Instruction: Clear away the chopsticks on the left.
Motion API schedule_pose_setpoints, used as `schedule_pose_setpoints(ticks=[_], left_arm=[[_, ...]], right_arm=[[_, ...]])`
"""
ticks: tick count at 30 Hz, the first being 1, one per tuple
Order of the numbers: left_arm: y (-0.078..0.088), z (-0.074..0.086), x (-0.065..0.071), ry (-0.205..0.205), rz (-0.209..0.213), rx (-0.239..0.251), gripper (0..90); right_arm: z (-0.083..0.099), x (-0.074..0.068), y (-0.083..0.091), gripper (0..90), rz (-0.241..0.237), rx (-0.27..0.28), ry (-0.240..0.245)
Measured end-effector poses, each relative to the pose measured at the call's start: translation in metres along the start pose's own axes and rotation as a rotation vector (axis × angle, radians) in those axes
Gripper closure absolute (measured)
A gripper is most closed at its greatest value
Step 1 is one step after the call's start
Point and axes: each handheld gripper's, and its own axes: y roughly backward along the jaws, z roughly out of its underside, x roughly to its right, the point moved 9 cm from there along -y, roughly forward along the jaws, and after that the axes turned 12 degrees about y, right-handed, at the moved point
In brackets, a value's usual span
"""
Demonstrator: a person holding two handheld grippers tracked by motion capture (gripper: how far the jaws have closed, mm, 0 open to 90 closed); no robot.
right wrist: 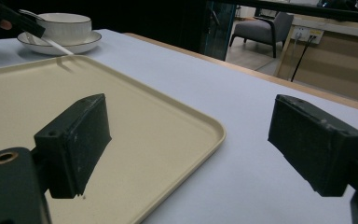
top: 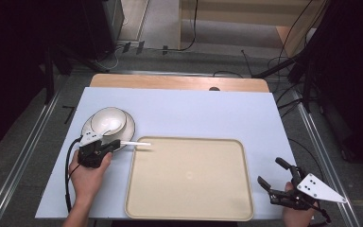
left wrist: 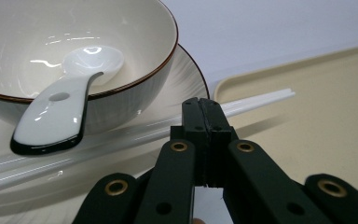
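Clamping the chopsticks (left wrist: 256, 101), the left gripper (left wrist: 207, 112) fingers hold them level — tips reaching over the tray (top: 189, 208) rim; right gripper (top: 276, 174) fingers apart, farther off.

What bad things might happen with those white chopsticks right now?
The left gripper pinches the chopsticks near one end, so the long tips hanging over the tray might tilt or slip out. They also lie close to the plate under the bowl, so a swing might knock it.

a grey armchair (right wrist: 261, 27) stands beyond the table (top: 194, 109) — cables (top: 283, 90) trail across the floor.
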Motion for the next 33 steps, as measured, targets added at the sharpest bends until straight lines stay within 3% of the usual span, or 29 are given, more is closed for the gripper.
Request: schedule_pose_setpoints(ticks=[14,26,33], left_arm=[[-0.008,-0.001,-0.006,0.002,-0.034,-0.026,90.0],[-0.015,0.004,0.002,-0.011,-0.011,-0.050,90.0],[-0.019,0.003,0.002,0.004,-0.006,-0.050,90.0]], right_arm=[[-0.001,0.000,-0.001,13.0,-0.007,0.003,-0.002],[0.000,-0.002,-0.003,13.0,-0.015,-0.004,0.002],[0.000,-0.003,-0.004,13.0,-0.018,-0.007,0.004]])
